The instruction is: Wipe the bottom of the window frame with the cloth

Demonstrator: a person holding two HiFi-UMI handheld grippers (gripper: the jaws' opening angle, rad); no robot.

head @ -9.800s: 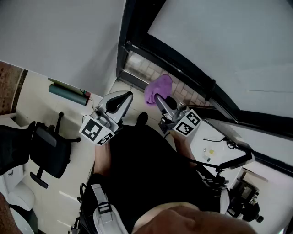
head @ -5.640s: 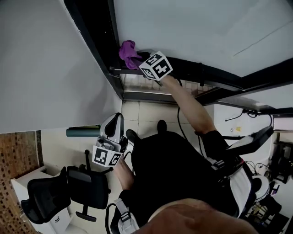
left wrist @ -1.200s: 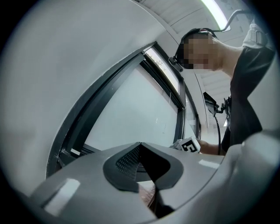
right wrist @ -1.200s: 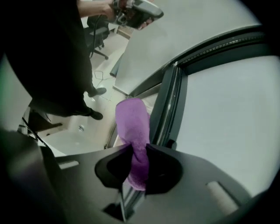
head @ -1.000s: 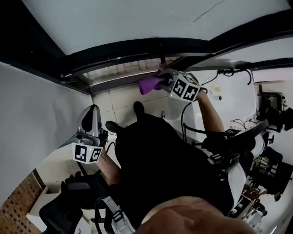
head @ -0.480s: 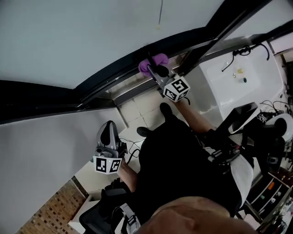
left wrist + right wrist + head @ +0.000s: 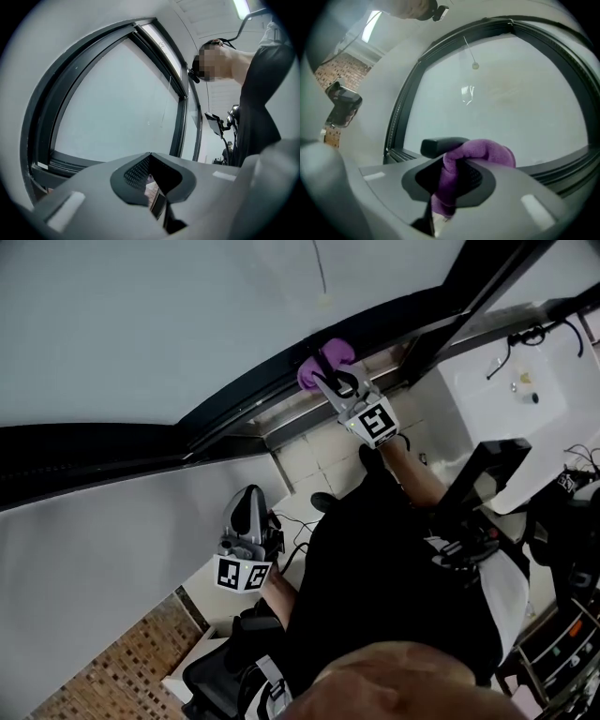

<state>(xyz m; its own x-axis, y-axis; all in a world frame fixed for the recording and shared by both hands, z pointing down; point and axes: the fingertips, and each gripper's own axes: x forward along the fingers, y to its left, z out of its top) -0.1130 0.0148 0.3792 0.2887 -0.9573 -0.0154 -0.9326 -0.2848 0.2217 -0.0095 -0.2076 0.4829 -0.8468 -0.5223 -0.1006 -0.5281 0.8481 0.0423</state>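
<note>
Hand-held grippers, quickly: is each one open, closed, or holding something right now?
Left hand-held gripper: closed, holding nothing.
Right hand-held gripper: closed on the purple cloth.

Overall light: soft, even daylight through the window pane (image 7: 187, 324), which reads as flat pale grey.
Lamps: one ceiling strip (image 7: 242, 7) burns bright in the left gripper view. Another (image 7: 370, 26) glares in the right gripper view.
Shadows: the window frame (image 7: 244, 399) and the person's clothing (image 7: 394, 587) fall near-black.
Distortion: both gripper views are fisheye, with bowed bars and black corners.
Focus: the cloth (image 7: 478, 152), close to the lens, is soft.
</note>
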